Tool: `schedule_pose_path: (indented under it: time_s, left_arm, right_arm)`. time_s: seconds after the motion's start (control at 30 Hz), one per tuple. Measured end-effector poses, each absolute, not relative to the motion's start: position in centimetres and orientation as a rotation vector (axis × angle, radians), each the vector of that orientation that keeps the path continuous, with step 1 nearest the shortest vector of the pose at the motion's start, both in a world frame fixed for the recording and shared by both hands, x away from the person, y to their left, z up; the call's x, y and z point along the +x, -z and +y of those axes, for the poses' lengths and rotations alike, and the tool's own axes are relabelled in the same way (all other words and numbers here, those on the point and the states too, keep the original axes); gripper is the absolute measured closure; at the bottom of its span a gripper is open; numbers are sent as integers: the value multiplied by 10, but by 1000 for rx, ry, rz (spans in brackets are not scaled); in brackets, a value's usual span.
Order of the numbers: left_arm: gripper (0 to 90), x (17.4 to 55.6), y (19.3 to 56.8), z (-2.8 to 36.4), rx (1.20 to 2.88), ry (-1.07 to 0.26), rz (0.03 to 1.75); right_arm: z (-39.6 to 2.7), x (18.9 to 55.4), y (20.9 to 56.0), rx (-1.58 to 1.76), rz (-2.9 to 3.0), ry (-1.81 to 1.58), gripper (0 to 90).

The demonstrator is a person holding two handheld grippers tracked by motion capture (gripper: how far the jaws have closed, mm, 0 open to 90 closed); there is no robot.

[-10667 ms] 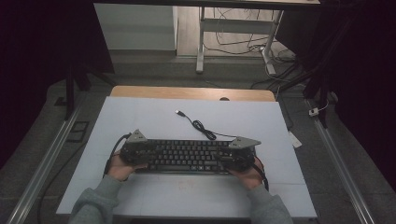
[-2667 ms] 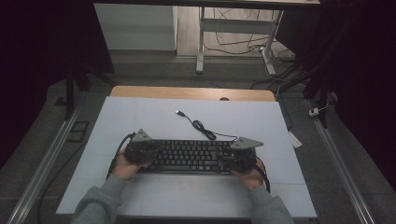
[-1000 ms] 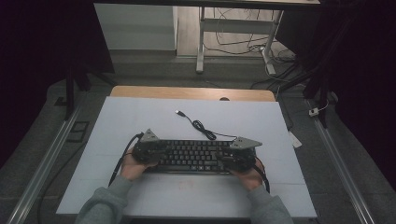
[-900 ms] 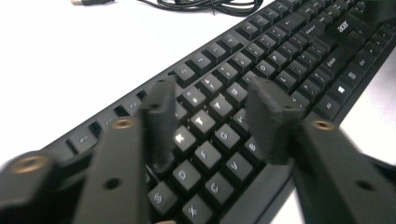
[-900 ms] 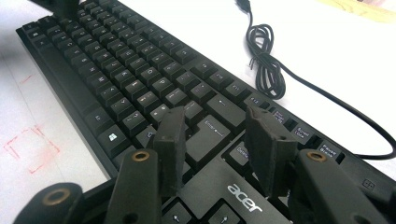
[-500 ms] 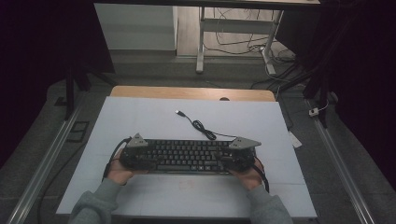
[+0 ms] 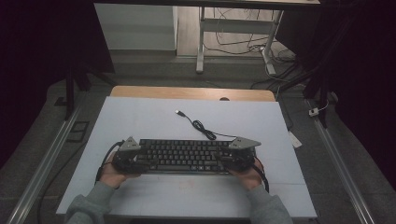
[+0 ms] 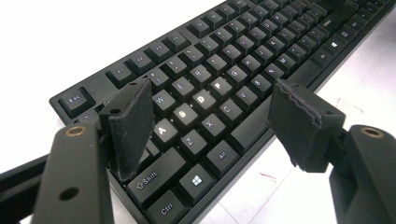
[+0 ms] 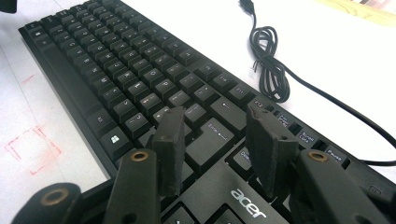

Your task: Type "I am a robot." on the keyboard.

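Observation:
A black keyboard (image 7: 187, 156) lies flat on the white table (image 7: 154, 116), and its cable (image 7: 201, 126) curls away to a loose USB plug (image 7: 179, 112). My left gripper (image 7: 132, 161) is at the keyboard's left end and its jaws have just been opening. In the left gripper view, my left gripper (image 8: 210, 93) stands open wide above the keyboard (image 8: 219, 70): one pad is over the Tab and Caps keys, the other past the front edge, neither pressing. My right gripper (image 7: 229, 161) is at the right end. In the right gripper view, my right gripper (image 9: 215, 116) stands open, a pad on each side of the Enter key (image 9: 210, 137).
Faint red pen marks (image 9: 32, 149) lie on the table in front of the keyboard. A wooden strip (image 7: 187, 92) edges the table's far side. Metal rails (image 7: 42, 172) run along the floor at both sides. A desk leg and floor cables (image 7: 233, 42) lie beyond the table.
My left hand and gripper slid left along the keyboard to its left end, and the left jaws stand wider. The right hand and gripper kept still.

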State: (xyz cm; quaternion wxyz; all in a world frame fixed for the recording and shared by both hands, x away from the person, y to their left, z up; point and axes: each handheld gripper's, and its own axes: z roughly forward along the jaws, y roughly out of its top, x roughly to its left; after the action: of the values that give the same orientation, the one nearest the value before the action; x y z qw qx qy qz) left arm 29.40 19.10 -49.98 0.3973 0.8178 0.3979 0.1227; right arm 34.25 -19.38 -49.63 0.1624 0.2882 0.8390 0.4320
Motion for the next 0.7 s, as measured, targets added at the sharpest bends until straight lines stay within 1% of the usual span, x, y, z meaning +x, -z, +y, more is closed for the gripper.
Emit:
schedule_pose_path:
  time_s: [0.27,0.5,0.6,0.7]
  left_arm:
    - [311,294,499,190,2074,-314,1003]
    - [311,294,500,188,2091,-310,988]
    - [311,294,501,188,2095,-308,989]
    - [311,294,501,187,2096,-305,988]
  right_arm:
    - [-186,341,490,799,2406,-1255,577]
    - [-159,340,489,751,2473,-1228,595]
    - [-150,342,492,744,2499,-1211,638]
    - [-143,343,495,736,2526,-1212,716]
